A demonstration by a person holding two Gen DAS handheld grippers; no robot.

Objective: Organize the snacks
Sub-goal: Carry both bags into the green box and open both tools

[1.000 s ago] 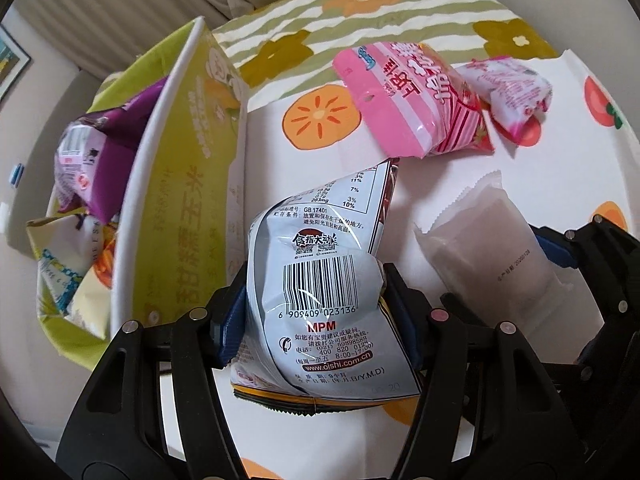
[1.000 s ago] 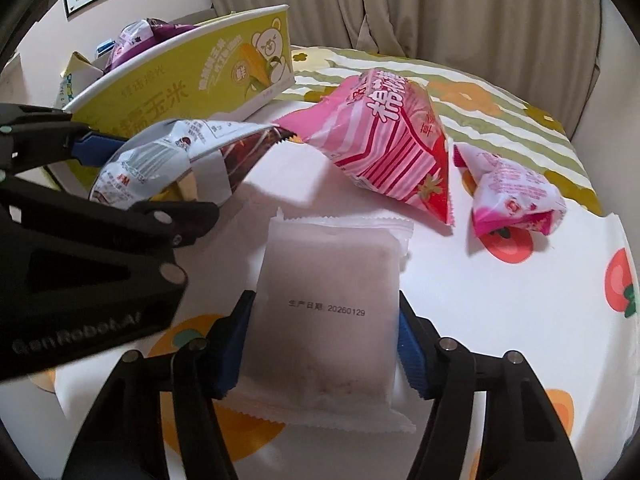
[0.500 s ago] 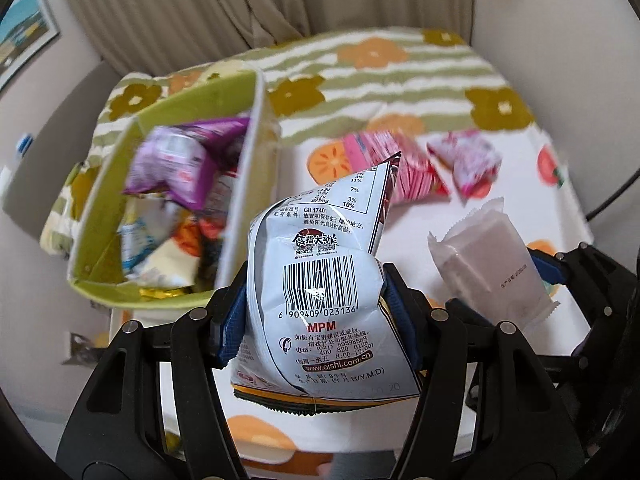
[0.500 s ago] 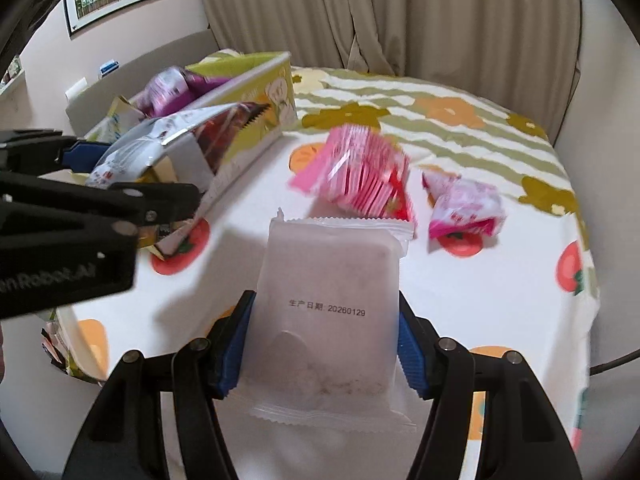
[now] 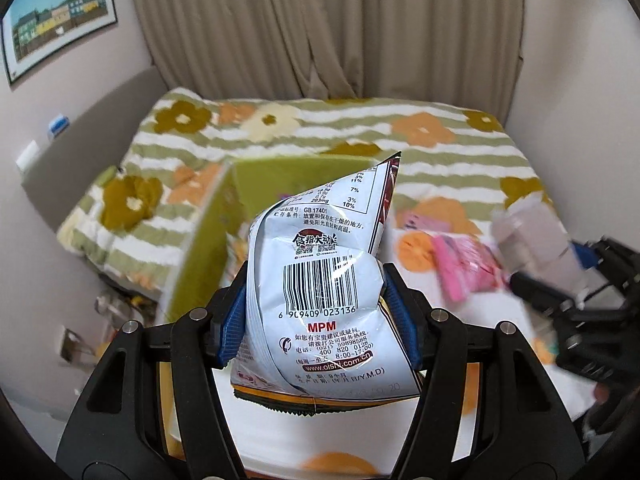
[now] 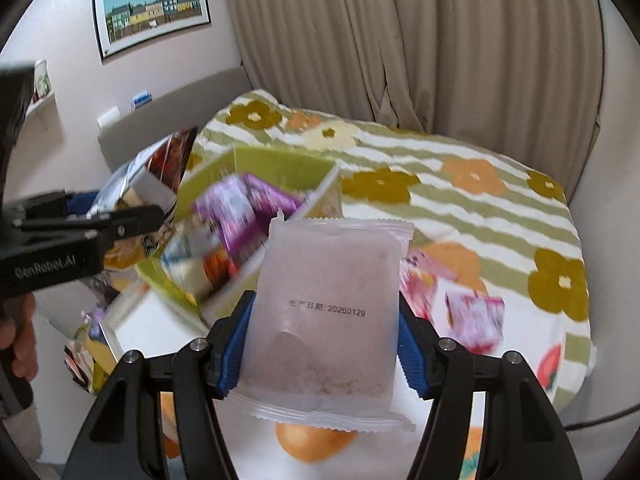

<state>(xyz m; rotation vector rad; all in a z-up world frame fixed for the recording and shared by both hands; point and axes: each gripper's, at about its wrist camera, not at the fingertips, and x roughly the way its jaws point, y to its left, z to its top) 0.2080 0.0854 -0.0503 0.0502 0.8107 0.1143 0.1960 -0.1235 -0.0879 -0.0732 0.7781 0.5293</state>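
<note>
Left wrist view shows the left gripper (image 5: pixel 316 320) with its 2 blue-padded fingers clamped on a crinkled silver foil snack bag (image 5: pixel 324 280), barcode side up, one corner peaked toward the curtain. The bag hangs in the air above the near end of the green cardboard box (image 5: pixel 208 236).

In the right wrist view, the right gripper (image 6: pixel 324 344) pinches a flat, frosted, translucent pouch (image 6: pixel 328 312) between its blue pads; the pouch is rectangular with serrated sealed ends and a printed date, and it is lifted clear of the table. Behind it the green box (image 6: pixel 280 160) stands open at the table's left edge, with a glossy purple packet (image 6: pixel 248 208) and other blurred wrappers inside. 2 pink packets (image 6: pixel 472 316) lie on the tablecloth (image 6: pixel 552 360) toward its right edge, smeared by motion blur.

The tablecloth is white and smooth with orange fruit prints. Beyond the table lies a bed (image 6: pixel 460 168) under a quilt of green and white stripes with orange and olive flowers. Pleated beige curtains (image 6: pixel 400 32) hang behind it, and a framed picture of coloured houses (image 6: pixel 152 8) hangs on the pale wall.
</note>
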